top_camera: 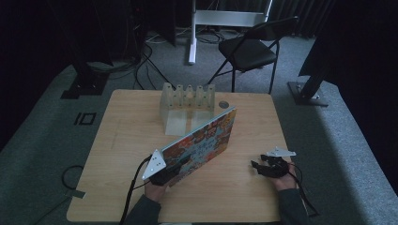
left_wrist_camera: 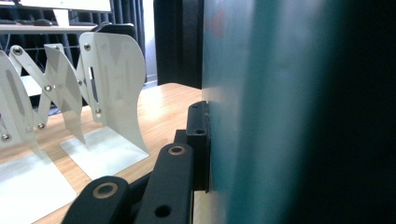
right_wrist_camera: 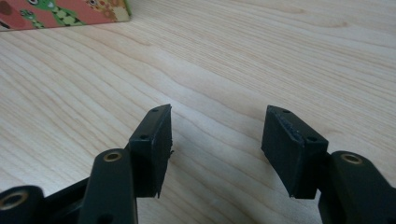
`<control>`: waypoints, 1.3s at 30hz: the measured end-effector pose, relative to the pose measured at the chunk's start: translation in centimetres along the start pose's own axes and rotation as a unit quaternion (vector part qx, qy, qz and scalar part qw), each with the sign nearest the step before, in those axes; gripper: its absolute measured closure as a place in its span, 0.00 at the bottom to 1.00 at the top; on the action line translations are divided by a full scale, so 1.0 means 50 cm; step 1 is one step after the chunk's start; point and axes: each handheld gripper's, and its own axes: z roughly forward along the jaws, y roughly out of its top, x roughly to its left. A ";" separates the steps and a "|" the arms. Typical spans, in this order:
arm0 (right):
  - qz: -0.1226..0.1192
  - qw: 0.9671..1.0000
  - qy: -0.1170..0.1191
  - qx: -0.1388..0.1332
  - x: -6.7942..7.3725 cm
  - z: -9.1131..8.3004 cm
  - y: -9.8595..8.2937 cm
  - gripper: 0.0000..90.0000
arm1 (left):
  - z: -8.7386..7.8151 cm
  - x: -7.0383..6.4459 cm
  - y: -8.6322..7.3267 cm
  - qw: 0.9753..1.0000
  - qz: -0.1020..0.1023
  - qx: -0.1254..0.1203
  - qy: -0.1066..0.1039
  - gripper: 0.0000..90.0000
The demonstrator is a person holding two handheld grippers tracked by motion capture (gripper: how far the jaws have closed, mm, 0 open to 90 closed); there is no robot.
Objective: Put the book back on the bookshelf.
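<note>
High view: book with a colourful patterned cover is tilted up off the desk, near centre, its low corner at about 7 o'clock and its high corner toward 1 o'clock. Left claw is clamped on that low corner, grey plate on top, the left hand behind it at 6 o'clock. Pale folding rack stands at 12 o'clock on the desk, just past the book's top edge. Small round disc sits beside the rack at its 3 o'clock. Right claw rests low over the desk at 4 o'clock, well apart from the book. Black chair on the floor beyond the desk.

Left gripper view: one jaw pressed flat against the book's teal face; other jaw hidden behind the book. Closed on it. Rack upright at 10 o'clock, scissor links visible, its base plates flat on the desk.

Right gripper view: right claw wide open, nothing between the jaws, bare wood grain below. Book corner at 11 o'clock, apart from the jaws.
</note>
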 end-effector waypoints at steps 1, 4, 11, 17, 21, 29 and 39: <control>0.001 1.000 -0.002 0.001 -0.001 0.001 -0.001 0.46 | 0.000 0.000 0.000 1.000 0.000 0.000 0.001 0.89; 0.003 1.000 -0.005 -0.002 -0.002 0.002 -0.003 0.45 | 0.000 -0.001 0.000 1.000 0.002 0.001 0.001 0.90; -0.006 1.000 -0.015 -0.002 0.003 0.005 -0.003 0.41 | 0.000 -0.003 0.002 1.000 0.003 0.001 0.002 0.90; -0.008 1.000 -0.015 0.000 0.004 0.006 -0.003 0.38 | -0.009 -0.002 0.006 1.000 0.008 0.006 0.007 0.90; -0.009 1.000 -0.014 0.001 0.005 0.007 -0.003 0.35 | -0.014 -0.002 0.007 1.000 0.008 0.007 0.010 0.90; -0.012 1.000 -0.011 0.004 0.006 0.008 -0.002 0.32 | -0.022 -0.002 0.010 1.000 0.009 0.009 0.016 0.90; -0.013 1.000 -0.011 0.004 0.006 0.008 -0.002 0.32 | -0.039 0.000 0.011 1.000 0.006 0.012 0.027 0.90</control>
